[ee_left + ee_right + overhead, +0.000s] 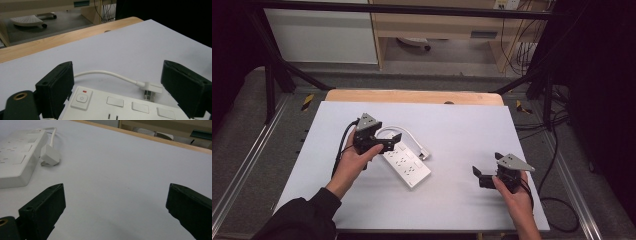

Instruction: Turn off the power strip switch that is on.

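Where fingers [59, 86] gape — power strip [130, 106] between.

White-topped table [462, 125] with wooden far edge; grey floor [452, 55] beyond, light wood cabinet [437, 25] far centre, dark surroundings both sides.

A power strip [406, 161] lay on the table [462, 130], left of centre and set at a slant. Its cord [399, 129] looped behind it, and the plug [424, 152] rested just beside its right edge. The left gripper [396, 141] hung over the strip's far end, jaws spread to either side of the switch [81, 98]. The right gripper [477, 174] sat well apart to the right, nearer the front edge, jaws spread above bare table, pointing toward the strip. A chair base [413, 44] stood on the floor behind the table.
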Demonstrator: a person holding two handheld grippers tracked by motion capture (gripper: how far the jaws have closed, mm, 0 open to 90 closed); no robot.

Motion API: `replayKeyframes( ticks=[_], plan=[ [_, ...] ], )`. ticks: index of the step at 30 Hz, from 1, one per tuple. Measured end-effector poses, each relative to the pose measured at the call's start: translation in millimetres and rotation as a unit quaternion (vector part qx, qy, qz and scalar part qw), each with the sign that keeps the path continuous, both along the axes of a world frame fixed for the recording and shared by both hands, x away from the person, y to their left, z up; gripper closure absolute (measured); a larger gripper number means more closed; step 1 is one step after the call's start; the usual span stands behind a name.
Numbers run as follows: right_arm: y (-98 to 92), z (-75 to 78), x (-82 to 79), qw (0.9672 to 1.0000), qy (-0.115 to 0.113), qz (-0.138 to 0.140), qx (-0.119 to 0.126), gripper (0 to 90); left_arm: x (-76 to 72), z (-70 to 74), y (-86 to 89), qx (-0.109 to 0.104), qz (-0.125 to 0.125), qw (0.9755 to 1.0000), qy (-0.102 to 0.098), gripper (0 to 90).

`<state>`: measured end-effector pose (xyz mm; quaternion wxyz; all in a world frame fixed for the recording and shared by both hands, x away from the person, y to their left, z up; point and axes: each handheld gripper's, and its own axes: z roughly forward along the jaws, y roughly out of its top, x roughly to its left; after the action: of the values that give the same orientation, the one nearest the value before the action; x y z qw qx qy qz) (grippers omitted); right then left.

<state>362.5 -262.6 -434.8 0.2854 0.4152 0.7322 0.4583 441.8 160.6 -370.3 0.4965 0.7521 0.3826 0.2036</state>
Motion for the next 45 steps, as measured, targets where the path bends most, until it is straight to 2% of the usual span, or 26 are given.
replayKeyframes(
  ticks=[6,9,10,12,15,18,19,21,30,40,45],
  plan=[
    [-0.4,0.1,0.1,1.0,-0.001,0.0,0.001,3.0,5.9,-7.0,-5.0,0.004,0.001,0.9999,0.015,14.9],
    [-0.4,0.2,0.2,1.0,-0.001,0.0,0.001,2.9,8.7,-9.7,-6.3,0.008,0.0,0.9998,0.018,22.7],
    [-0.3,-0.1,0.4,1.0,0.0,0.001,0.001,2.9,9.2,-10.6,-6.7,0.011,0.001,0.9998,0.018,28.6],
    [-0.3,-0.3,0.6,1.0,0.001,0.001,0.0,2.9,10.0,-11.8,-7.0,0.018,-0.001,0.9997,0.018,32.1],
    [-0.4,-0.2,0.6,1.0,0.0,0.001,0.0,2.9,10.5,-12.1,-6.1,0.01,-0.008,0.9996,0.024,42.5],
    [-0.4,0.0,0.4,1.0,0.0,0.0,0.0,2.9,11.2,-12.6,-5.3,0.01,-0.009,0.9997,0.022,49.6],
    [-0.5,-0.1,0.4,1.0,0.0,0.0,0.0,2.9,11.3,-12.7,-5.0,0.01,-0.01,0.9997,0.021,56.3],
    [-0.5,-0.1,0.5,1.0,0.0,0.0,0.0,2.9,11.5,-13.0,-4.7,0.01,-0.013,0.9997,0.019,58.4],
    [-0.8,-0.3,0.6,1.0,0.001,-0.001,0.0,2.9,12.2,-14.4,-5.6,0.008,-0.026,0.9995,0.013,79.7],
    [-1.0,-0.4,0.7,1.0,0.001,-0.002,0.001,3.0,13.3,-19.5,-9.5,0.011,-0.044,0.9988,0.02,88.6],
    [-1.1,-0.4,0.7,1.0,0.001,-0.003,-0.001,2.9,14.7,-22.8,-10.6,0.012,-0.051,0.9982,0.028,89.9]
  ],
)
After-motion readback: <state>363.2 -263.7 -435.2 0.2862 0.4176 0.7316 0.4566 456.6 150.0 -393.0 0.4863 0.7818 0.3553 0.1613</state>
